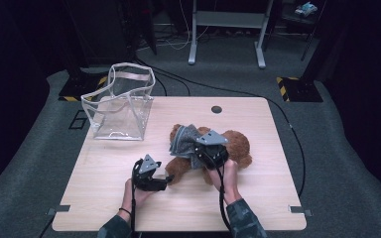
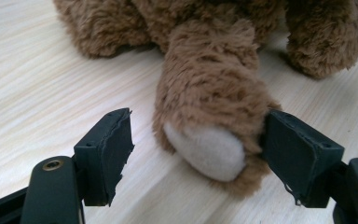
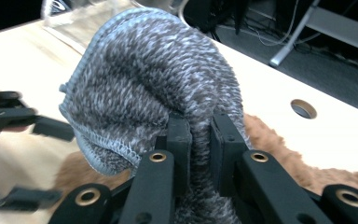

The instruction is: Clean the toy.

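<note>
Knit cloth pinched over the bear, paw framed but not yet held

High view: the teddy bear (image 1: 230, 148) lies mid-table, the clear bag (image 1: 120, 103) well apart at the far left; both forearms enter from below, the right gripper (image 1: 209, 154) reaching over the bear, the left gripper (image 1: 151, 174) low and level beside its paw. Left gripper view: jaws spread wide either side of the paw (image 2: 209, 119), one pad touching fur; closing off-centre could skid off the plush. Right gripper view: jaws clamped on a fold of the grey knit cloth (image 3: 154, 79); a pull might drag the bear or slip the thin fold.
</note>
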Action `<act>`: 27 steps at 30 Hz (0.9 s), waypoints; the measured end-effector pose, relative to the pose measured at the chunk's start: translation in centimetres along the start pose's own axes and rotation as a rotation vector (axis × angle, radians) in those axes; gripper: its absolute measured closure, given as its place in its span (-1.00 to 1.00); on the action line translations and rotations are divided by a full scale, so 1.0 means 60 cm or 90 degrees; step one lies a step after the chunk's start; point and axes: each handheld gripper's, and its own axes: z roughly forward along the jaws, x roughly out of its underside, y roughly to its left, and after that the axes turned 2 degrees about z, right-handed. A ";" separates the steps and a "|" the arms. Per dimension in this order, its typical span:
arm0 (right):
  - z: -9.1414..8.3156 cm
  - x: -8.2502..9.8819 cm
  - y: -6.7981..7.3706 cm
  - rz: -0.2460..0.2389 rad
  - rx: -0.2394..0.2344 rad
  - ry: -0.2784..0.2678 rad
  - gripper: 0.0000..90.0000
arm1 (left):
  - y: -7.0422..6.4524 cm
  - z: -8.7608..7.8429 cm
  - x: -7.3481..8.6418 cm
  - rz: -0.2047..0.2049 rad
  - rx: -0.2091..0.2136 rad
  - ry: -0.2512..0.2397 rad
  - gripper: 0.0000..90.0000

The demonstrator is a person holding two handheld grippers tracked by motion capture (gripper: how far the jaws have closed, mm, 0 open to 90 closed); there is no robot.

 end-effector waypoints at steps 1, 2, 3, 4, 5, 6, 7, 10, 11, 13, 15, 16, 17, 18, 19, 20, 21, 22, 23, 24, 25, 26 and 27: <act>0.009 0.000 -0.005 -0.002 0.007 0.014 0.78 | -0.002 0.004 -0.001 0.008 -0.001 0.000 -0.42; 0.022 0.004 -0.008 -0.004 0.014 0.034 0.78 | -0.003 0.006 -0.002 0.015 0.002 0.004 -0.33; 0.036 0.010 -0.009 -0.005 0.022 0.057 0.78 | -0.005 0.009 -0.003 0.017 0.001 0.008 -0.23; 0.044 0.016 -0.010 -0.007 0.029 0.069 0.78 | -0.008 0.011 -0.003 0.021 0.009 0.011 -0.15; 0.048 0.025 -0.014 0.002 0.024 0.072 0.79 | -0.009 0.012 -0.003 0.028 0.019 0.013 0.00; 0.048 0.028 -0.017 0.006 0.020 0.068 0.79 | -0.011 0.014 -0.003 0.035 0.012 0.011 0.11; 0.044 0.030 -0.019 0.010 0.022 0.073 0.78 | -0.012 0.016 -0.003 0.032 0.014 0.015 0.18; 0.036 0.032 -0.027 0.023 0.028 0.074 0.78 | -0.010 0.015 -0.002 0.034 0.020 0.024 0.31; 0.033 0.033 -0.031 0.023 0.032 0.076 0.78 | -0.010 0.016 -0.001 0.028 0.018 0.020 0.32; 0.024 0.035 -0.041 0.029 0.048 0.083 0.78 | -0.008 0.016 0.000 0.018 0.023 0.025 0.35; 0.014 0.042 -0.060 0.038 0.075 0.093 0.78 | -0.005 0.016 0.002 0.012 0.029 0.026 0.36; 0.010 0.046 -0.070 0.044 0.079 0.095 0.78 | -0.004 0.017 0.003 0.009 0.031 0.027 0.37; 0.005 0.051 -0.084 0.066 0.088 0.100 0.78 | -0.004 0.017 0.003 0.010 0.030 0.029 0.37; 0.002 0.054 -0.091 0.078 0.091 0.097 0.78 | -0.004 0.017 0.003 0.012 0.031 0.030 0.37; -0.003 0.057 -0.102 0.089 0.088 0.094 0.78 | -0.004 0.017 0.003 0.013 0.028 0.030 0.37; -0.007 0.056 -0.106 0.092 0.085 0.089 0.78 | -0.005 0.017 0.002 0.013 0.029 0.034 0.37; -0.011 0.053 -0.105 0.089 0.085 0.080 0.78 | -0.006 0.016 0.001 0.013 0.029 0.037 0.36; -0.014 0.049 -0.101 0.084 0.079 0.071 0.78 | -0.008 0.015 -0.002 0.020 0.021 0.040 0.35; -0.017 0.041 -0.092 0.071 0.070 0.059 0.77 | -0.009 0.012 -0.008 0.021 0.023 0.052 0.24; -0.017 0.034 -0.081 0.062 0.063 0.051 0.77 | -0.010 0.011 -0.012 0.019 0.018 0.054 0.11; -0.015 0.029 -0.071 0.052 0.052 0.045 0.77 | -0.011 0.009 -0.018 0.011 0.018 0.053 -0.02; -0.012 0.024 -0.056 0.039 0.031 0.035 0.77 | -0.012 0.007 -0.024 0.001 0.019 0.042 -0.12; -0.006 0.019 -0.038 0.023 0.010 0.039 0.77 | -0.013 0.007 -0.029 0.005 0.018 0.034 -0.16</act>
